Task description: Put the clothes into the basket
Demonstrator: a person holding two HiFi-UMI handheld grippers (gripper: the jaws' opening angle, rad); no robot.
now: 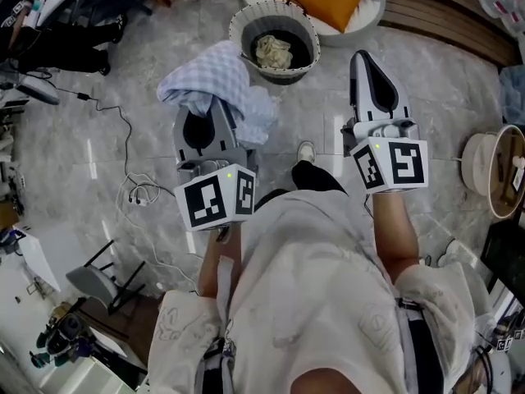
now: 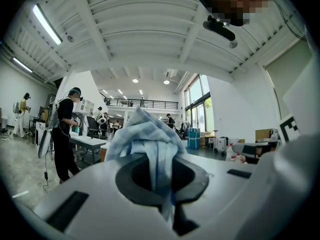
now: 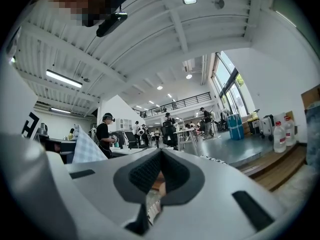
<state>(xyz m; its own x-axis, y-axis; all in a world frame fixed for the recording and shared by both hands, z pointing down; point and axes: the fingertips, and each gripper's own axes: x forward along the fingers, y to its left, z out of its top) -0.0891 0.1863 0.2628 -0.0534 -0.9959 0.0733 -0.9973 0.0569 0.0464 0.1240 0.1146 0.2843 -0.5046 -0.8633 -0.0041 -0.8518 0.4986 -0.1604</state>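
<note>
Grey stone floor (image 1: 66, 138) carries the basket (image 1: 236, 33). Left tool (image 1: 215, 113) is clamped on a blue checked cloth (image 1: 215, 76) beside the basket's rim. Right tool (image 1: 367, 64), beside the basket, is closed and empty.

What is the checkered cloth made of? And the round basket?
The checkered cloth looks like soft, matte woven fabric: it bunches and hangs in folds. The basket seems grey felt or woven cord, not certain: its rim is thick, dull and faintly ribbed.
</note>
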